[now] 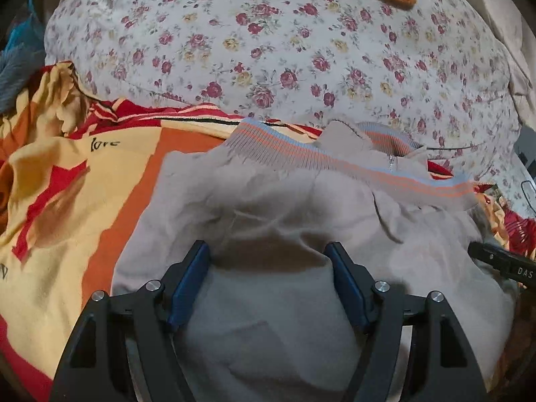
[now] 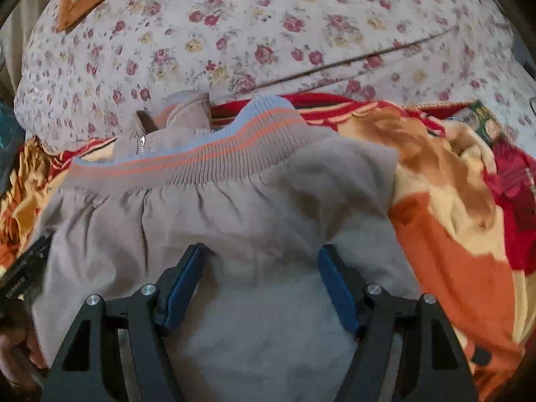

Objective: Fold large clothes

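A beige zip-up jacket lies spread on a bed, right under and ahead of both tongs. The left tongs stand wide apart over the beige cloth, their blue pads on either side of a soft mound of fabric, with nothing pinched between them. Ahead of them runs the jacket's ribbed hem band, beige with orange and pale blue stripes, and just beyond its middle the silver zipper pull shows beside a turned-up flap of cloth. The right tongs are likewise spread wide above the same jacket, gripping nothing, the fabric lying loose between the blue pads; whether the tips touch the cloth is hard to tell. Ahead of them the striped band curves up and away, with the zipper pull to the left of it. Under the jacket lies a blanket in orange, yellow and red, reaching out to the left of the left tongs and to the right of the right tongs. Beyond the band, a white quilt printed with small red roses fills the far side. The edge of the other tool shows at the right of the left view.
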`<action>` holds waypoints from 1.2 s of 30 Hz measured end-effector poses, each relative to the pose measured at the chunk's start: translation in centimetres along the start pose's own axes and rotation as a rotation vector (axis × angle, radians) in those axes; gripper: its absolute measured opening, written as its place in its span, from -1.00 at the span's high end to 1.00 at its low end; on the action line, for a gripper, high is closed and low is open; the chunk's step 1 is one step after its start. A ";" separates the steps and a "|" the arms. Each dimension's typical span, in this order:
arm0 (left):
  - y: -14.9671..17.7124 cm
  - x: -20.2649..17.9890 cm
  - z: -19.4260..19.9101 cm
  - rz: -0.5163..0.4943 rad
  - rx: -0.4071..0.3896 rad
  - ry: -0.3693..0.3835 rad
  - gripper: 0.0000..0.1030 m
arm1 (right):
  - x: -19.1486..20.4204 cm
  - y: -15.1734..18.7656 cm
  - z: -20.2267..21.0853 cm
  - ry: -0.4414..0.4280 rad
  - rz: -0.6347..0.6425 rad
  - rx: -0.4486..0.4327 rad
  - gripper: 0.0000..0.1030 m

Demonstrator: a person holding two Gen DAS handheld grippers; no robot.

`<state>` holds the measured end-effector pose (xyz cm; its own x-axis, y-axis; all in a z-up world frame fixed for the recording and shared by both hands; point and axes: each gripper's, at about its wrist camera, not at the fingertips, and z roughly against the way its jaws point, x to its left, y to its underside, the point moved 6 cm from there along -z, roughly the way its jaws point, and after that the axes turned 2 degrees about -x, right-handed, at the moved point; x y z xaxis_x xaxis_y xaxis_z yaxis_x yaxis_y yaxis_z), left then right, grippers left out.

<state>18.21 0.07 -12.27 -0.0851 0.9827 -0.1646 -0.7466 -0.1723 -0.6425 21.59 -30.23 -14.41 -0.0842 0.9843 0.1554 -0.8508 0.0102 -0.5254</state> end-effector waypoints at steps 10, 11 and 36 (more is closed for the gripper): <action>-0.2 0.4 0.1 0.034 0.000 0.037 -0.34 | 0.8 -0.8 2.0 0.004 0.011 -0.037 -0.48; -0.4 0.6 0.5 0.055 -0.004 0.059 -0.34 | 0.5 -0.4 1.0 0.006 0.003 0.009 -0.49; 1.3 8.3 0.4 0.247 0.191 0.253 -0.54 | 3.8 5.6 15.2 0.054 0.313 -0.273 -0.51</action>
<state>16.29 8.05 -14.18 -0.1301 0.8616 -0.4906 -0.8351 -0.3620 -0.4143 8.62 -29.15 -4.07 -0.2833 0.9551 -0.0870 -0.6190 -0.2513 -0.7441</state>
